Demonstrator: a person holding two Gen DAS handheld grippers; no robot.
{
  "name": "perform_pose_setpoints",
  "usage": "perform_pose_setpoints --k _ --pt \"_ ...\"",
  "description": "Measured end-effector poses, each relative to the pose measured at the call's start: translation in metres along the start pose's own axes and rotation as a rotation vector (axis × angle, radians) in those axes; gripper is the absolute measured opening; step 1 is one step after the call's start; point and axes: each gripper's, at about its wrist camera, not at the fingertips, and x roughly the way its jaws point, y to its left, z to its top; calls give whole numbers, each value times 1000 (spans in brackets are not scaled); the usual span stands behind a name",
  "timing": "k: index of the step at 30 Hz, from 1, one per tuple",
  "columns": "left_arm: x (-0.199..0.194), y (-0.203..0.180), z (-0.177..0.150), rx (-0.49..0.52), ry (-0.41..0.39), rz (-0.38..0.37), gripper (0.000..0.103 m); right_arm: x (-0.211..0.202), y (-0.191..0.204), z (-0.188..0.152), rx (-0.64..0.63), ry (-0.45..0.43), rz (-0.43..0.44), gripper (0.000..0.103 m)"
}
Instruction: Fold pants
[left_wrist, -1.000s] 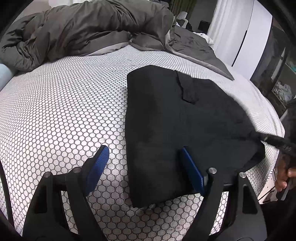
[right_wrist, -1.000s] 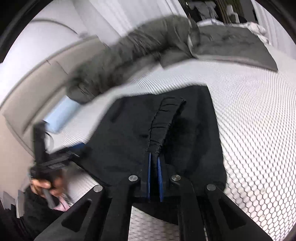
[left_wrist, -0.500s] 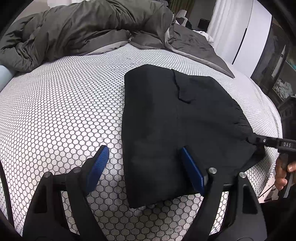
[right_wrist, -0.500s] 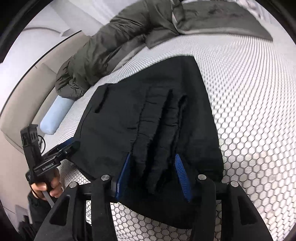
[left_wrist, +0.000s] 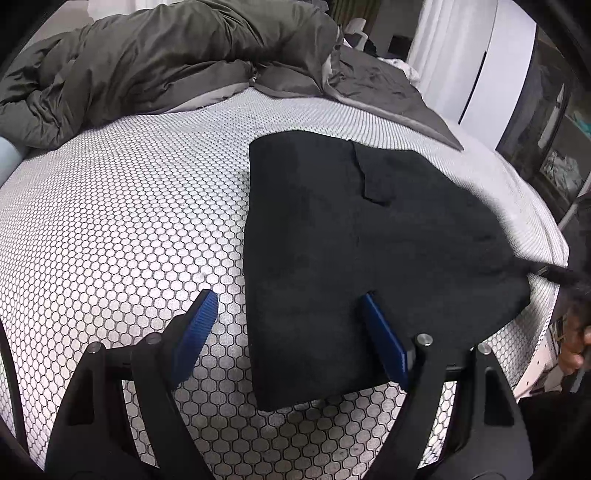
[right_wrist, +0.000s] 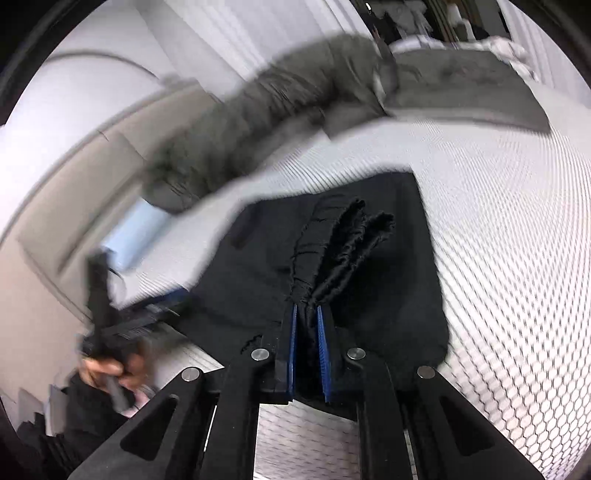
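Observation:
Black folded pants (left_wrist: 369, 240) lie flat on the honeycomb-patterned bed sheet (left_wrist: 110, 221). My left gripper (left_wrist: 288, 295) hovers open over their near left corner, one blue pad above the sheet and the other above the cloth, neither touching. In the right wrist view my right gripper (right_wrist: 306, 307) is closing, and its pads pinch a bunched, gathered edge (right_wrist: 332, 236) of the pants (right_wrist: 399, 295), which stands up in folds ahead of the fingers. The left wrist view shows that gripper (left_wrist: 554, 273) only as a blur at the pants' right corner.
A rumpled grey duvet (left_wrist: 166, 62) covers the far side of the bed. A light blue pillow (right_wrist: 136, 236) lies by the headboard. A white wardrobe (left_wrist: 498, 74) and the bed's edge are to the right. A hand (right_wrist: 107, 369) grips the left tool's handle.
The right gripper opened over the gathered edge, then closed on it again and pulled it up into a bunch. The left gripper stayed put and open.

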Motion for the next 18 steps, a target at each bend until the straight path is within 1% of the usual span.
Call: perform_pose_setpoints --k 1,2,3,4,5,7,9,10,11,14,15,16,17,18 --pt "1 -2 0 6 2 10 78 14 -7 -4 -1 54 -43 13" --pt "0 -2 0 12 -2 18 78 26 -11 -8 -3 91 -70 19" --pt "-3 -4 0 20 -11 26 78 30 -13 -9 -4 103 -70 21" --pt "-10 -7 0 35 -35 31 78 25 -12 -6 -8 88 -59 23" --pt "-16 -9 0 48 -57 30 78 17 -10 -3 -11 62 -54 34" --pt "-31 -21 -3 105 -126 -3 78 -10 -3 1 -33 -60 -69 45" --pt "-33 -36 -3 168 -144 -39 78 -24 8 4 -70 -142 -71 45" --pt "-28 -48 -5 218 -139 -59 78 -24 15 6 -90 -162 -43 45" --pt "-24 -56 -6 249 -130 -74 78 -19 23 6 -110 -161 -16 45" --pt "-2 -79 -9 356 -84 -119 78 13 48 4 -191 -93 6 44" --pt "7 -83 -12 390 -59 -113 78 29 56 2 -225 -54 2 44" --pt "12 -85 -14 420 -48 -95 78 43 61 1 -248 -17 -6 44" --pt "16 -86 -18 448 -39 -92 78 60 64 -2 -270 32 -24 44" --pt "16 -85 -20 465 -29 -98 78 74 63 -4 -290 73 -52 40"
